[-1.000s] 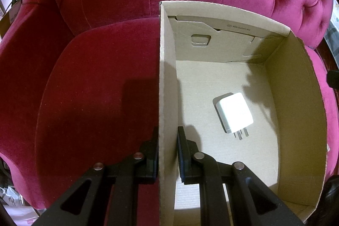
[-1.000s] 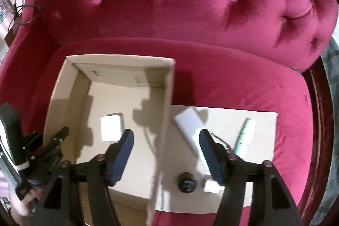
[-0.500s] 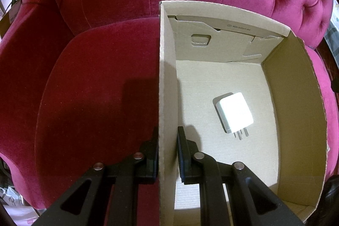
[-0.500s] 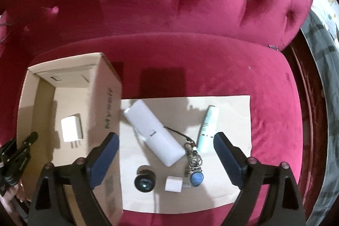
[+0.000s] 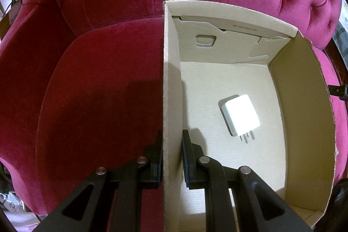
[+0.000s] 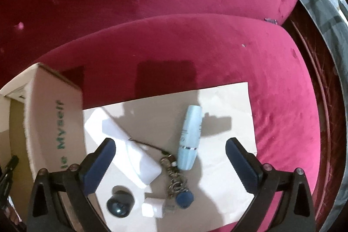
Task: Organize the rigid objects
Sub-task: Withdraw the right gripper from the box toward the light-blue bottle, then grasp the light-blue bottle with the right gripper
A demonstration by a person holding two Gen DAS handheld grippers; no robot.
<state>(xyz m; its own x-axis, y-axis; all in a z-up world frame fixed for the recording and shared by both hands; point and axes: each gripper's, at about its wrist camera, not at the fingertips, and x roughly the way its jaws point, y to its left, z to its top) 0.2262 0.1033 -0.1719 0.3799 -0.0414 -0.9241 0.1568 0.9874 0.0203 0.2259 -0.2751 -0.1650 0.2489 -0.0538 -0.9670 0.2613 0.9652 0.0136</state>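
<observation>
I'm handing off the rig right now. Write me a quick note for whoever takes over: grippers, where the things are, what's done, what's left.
Left gripper: shut on the left wall of the cardboard box, steadying it on the red sofa.
Right gripper: empty, its jaws have just been opening and now stand wide above the items on the cardboard sheet.
Done: one white charger lies on the box floor.
Left: on the sheet lie a long white block, a light blue tube, a keychain, a small black round piece and a small white cube. The block and tube lie nearest between the right jaws.
</observation>
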